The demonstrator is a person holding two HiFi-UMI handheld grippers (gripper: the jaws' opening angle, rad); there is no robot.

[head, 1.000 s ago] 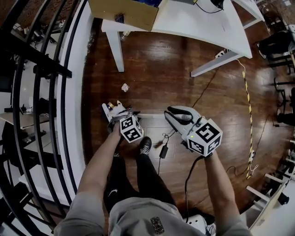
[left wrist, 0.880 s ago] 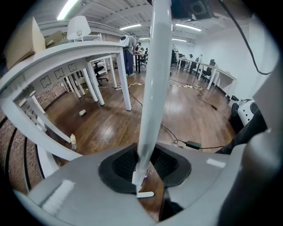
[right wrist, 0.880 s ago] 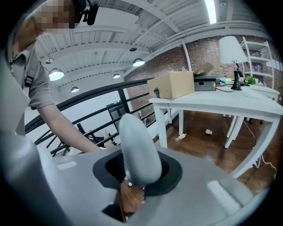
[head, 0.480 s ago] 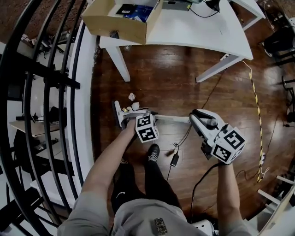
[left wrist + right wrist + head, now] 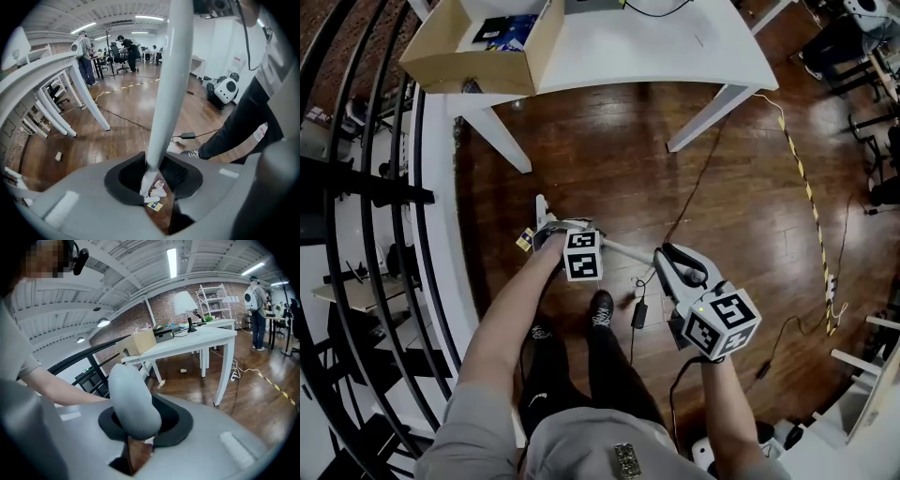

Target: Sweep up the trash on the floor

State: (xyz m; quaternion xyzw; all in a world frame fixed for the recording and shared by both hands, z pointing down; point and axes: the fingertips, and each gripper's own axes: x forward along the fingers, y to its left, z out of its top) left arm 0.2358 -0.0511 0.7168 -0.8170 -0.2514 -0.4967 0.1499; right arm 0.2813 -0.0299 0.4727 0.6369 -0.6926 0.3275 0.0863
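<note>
Broom handle (image 5: 623,249) over wooden floor (image 5: 609,141), left claw (image 5: 551,230) clenching shaft (right claw (image 5: 670,265) clenching grey end).

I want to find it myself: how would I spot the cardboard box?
Find the big white table at the top of the head view. The cardboard box sits at its left end, the only brown, open-topped thing on that white top.
</note>
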